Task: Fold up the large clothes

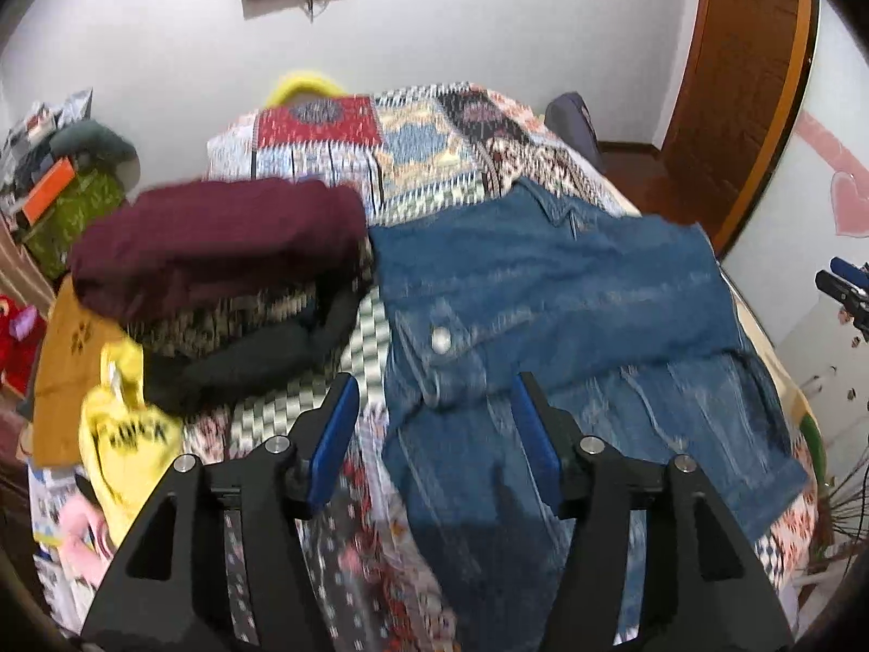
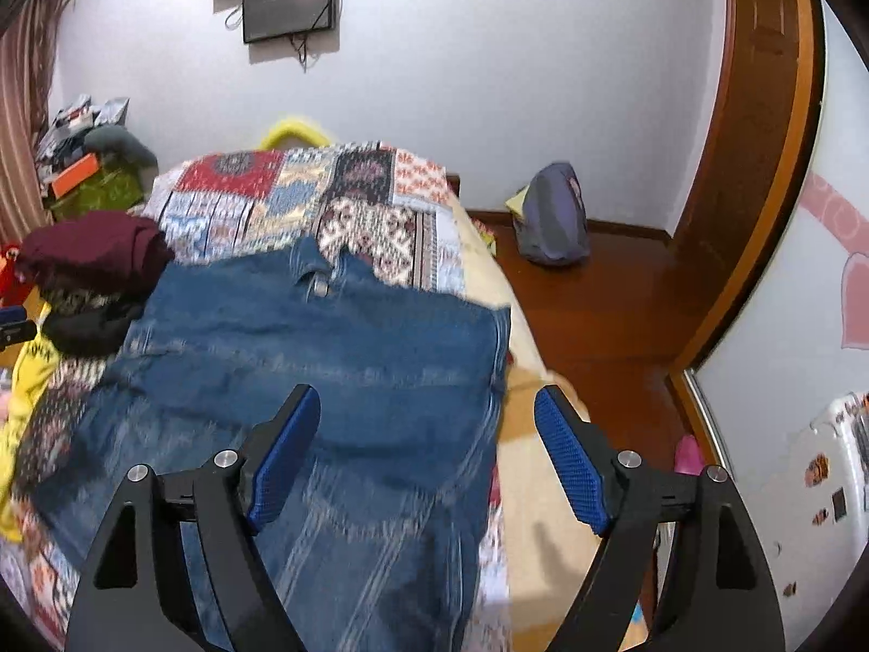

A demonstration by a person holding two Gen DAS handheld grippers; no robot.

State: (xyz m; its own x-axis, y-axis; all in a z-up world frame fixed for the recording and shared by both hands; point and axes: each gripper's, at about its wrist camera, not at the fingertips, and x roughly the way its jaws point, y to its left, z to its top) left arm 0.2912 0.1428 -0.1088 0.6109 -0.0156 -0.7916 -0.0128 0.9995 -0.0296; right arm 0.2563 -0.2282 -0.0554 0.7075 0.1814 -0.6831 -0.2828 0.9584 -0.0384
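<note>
A denim jacket point(image 1: 543, 282) lies spread across the patchwork bedspread point(image 1: 423, 146), its upper part already doubled over the lower, collar toward the far wall and a metal button point(image 1: 441, 339) showing near the fold. It sits just beside a stack of folded garments topped by a maroon piece point(image 1: 217, 244). Expect the denim to handle as a heavy, fairly stiff cloth — it should hold a crease and not slide much, but thick seams will resist a shallow pinch. You would do best to take it at a hem edge or a corner of the folded layer, where the layers are thinnest (judging by how flat it lies there).

Your left gripper point(image 1: 434, 396) hangs above the jacket's near-left edge, jaws roughly half apart, nothing between the blue pads. Your right gripper point(image 2: 426, 407) hovers over the jacket's right side — jaws wide, empty, touching no cloth.
</note>
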